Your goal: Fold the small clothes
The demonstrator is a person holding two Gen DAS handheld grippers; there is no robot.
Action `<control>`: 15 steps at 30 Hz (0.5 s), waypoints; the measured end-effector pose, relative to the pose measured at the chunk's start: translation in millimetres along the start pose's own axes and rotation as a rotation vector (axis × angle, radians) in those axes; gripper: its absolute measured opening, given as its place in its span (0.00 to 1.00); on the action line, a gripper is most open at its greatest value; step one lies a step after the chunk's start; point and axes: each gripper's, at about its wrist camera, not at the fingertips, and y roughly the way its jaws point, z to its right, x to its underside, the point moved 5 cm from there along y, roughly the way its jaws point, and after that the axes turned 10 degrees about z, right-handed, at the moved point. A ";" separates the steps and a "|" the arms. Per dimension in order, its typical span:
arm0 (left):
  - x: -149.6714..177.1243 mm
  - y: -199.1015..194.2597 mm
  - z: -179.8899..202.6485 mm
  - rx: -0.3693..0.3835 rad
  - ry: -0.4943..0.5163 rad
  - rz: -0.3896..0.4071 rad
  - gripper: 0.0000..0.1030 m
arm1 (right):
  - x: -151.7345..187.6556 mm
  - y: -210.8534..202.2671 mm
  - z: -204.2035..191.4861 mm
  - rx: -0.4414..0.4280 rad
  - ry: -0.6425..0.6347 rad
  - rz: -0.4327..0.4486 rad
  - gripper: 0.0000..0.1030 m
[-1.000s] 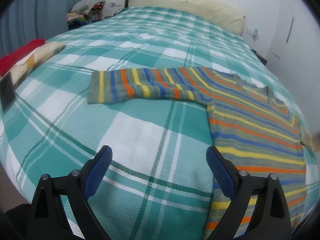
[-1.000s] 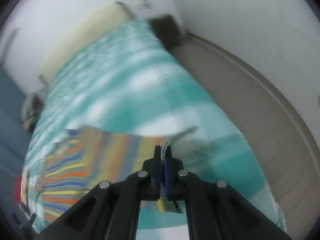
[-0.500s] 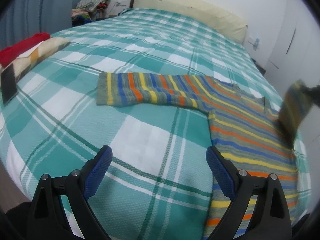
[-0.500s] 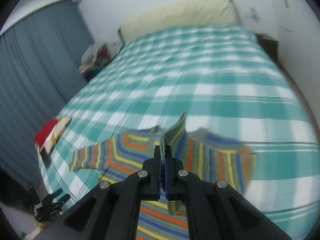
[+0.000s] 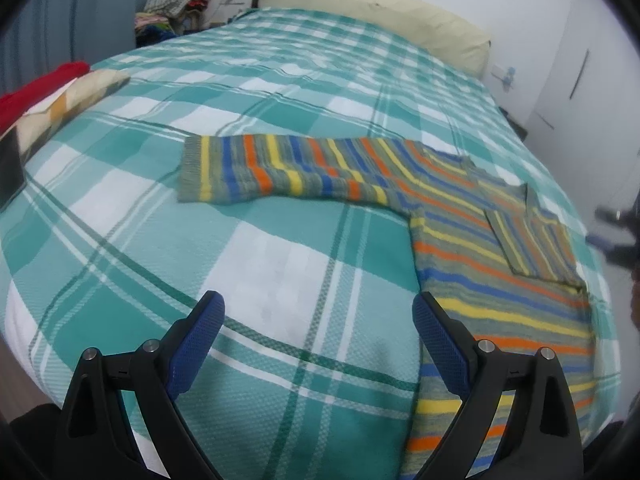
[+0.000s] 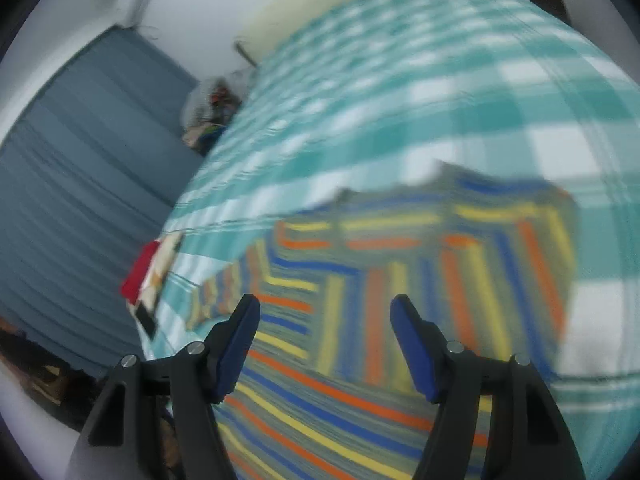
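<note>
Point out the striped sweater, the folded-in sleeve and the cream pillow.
striped sweater [image 5: 500,312], left wrist view, on its body.
folded-in sleeve [image 5: 528,240], left wrist view, mid-sleeve, lying on the sweater's body.
cream pillow [image 5: 372,12], left wrist view, on its middle, at the bed's head.

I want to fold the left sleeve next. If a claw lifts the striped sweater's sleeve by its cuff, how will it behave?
The sleeve will probably hang limp: the sweater is soft knit lying flat on the bed, and its other sleeve already lies folded over the body. It looks light. The ribbed cuff should grip well, not slip.
</note>
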 end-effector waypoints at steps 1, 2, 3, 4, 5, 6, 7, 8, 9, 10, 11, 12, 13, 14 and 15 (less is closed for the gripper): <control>1.7 0.9 2.4 -0.003 0.013 -0.004 0.93 | 10.1 -1.7 21.0 0.026 0.033 -0.026 0.66; 4.1 2.8 5.0 -0.008 0.031 -0.013 0.93 | 14.0 -2.7 31.4 0.039 0.051 -0.039 0.66; 6.3 4.5 6.8 -0.012 0.046 -0.023 0.93 | 24.5 -3.1 50.7 0.062 0.083 -0.060 0.66; 9.5 7.4 9.0 -0.018 0.065 -0.039 0.93 | 33.9 -2.5 66.8 0.086 0.106 -0.082 0.66; 13.7 11.2 11.1 -0.025 0.089 -0.064 0.93 | 42.5 -2.4 81.8 0.121 0.117 -0.103 0.64; 16.6 13.8 12.1 -0.029 0.103 -0.084 0.93 | 50.6 -5.2 97.5 0.182 0.112 -0.112 0.61; 20.7 16.4 12.2 -0.036 0.116 -0.108 0.93 | 56.1 -12.1 109.1 0.225 0.100 -0.094 0.55; 22.3 16.8 10.9 -0.037 0.116 -0.117 0.93 | 60.5 -25.9 116.0 0.256 0.078 -0.053 0.56; 23.3 16.2 8.7 -0.034 0.107 -0.122 0.93 | 62.9 -35.3 118.3 0.287 0.062 -0.029 0.57; 22.5 15.1 4.2 -0.017 0.075 -0.126 0.93 | 69.3 -53.2 119.5 0.328 0.026 0.018 0.59; 21.1 13.7 0.8 0.003 0.043 -0.128 0.93 | 74.0 -62.1 118.4 0.336 0.010 0.038 0.62; 18.9 12.2 -3.5 0.029 0.001 -0.129 0.93 | 84.7 -77.6 116.2 0.355 -0.026 0.073 0.64; 15.2 10.1 -8.2 0.058 -0.045 -0.129 0.93 | 89.7 -85.5 117.7 0.368 -0.043 0.087 0.67; 6.5 7.6 -14.0 0.091 -0.092 -0.126 0.93 | 97.7 -95.6 116.9 0.388 -0.068 0.108 0.67; -2.9 6.1 -18.5 0.117 -0.122 -0.122 0.93 | 107.7 -102.8 119.1 0.409 -0.088 0.125 0.67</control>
